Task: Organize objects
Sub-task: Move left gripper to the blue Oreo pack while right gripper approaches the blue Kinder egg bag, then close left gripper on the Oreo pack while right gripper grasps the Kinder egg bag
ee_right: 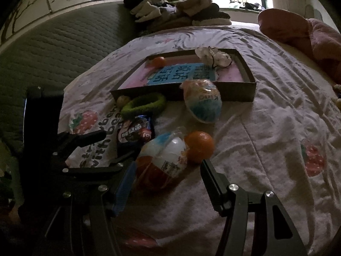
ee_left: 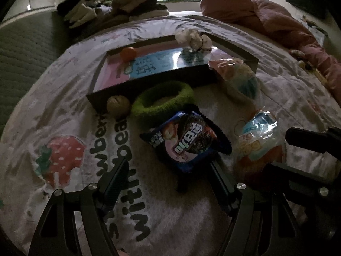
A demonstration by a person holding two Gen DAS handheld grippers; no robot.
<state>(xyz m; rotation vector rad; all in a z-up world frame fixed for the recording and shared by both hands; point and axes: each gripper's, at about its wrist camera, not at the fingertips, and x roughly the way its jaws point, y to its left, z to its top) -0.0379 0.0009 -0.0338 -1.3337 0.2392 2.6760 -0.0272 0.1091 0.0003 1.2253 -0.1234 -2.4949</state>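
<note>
A dark blue cookie packet (ee_left: pixel 185 140) lies on the strawberry-print sheet, its near end between the tips of my left gripper (ee_left: pixel 168 170), which stands open around it without pressing. A red-and-white wrapped toy egg (ee_right: pixel 162 160) lies between the fingers of my right gripper (ee_right: pixel 168 170). The blue pad is close against the egg and the other finger stands apart from it, so this gripper is open. A loose orange (ee_right: pixel 199 146) sits just past that finger. Beyond is a shallow dark box (ee_left: pixel 153 85) holding a small orange (ee_left: pixel 128 53) and a crumpled white thing (ee_left: pixel 192 38).
A green fuzzy ring (ee_left: pixel 164 100), a walnut (ee_left: pixel 118 106) and a blue-and-pink wrapped egg (ee_left: pixel 238 79) lie against the box's near wall. Folded clothes (ee_left: pixel 119 6) are piled at the back left, and a pink quilt (ee_left: pixel 266 17) is bunched at the right. A quilted green mattress (ee_right: pixel 64 59) lies to the left.
</note>
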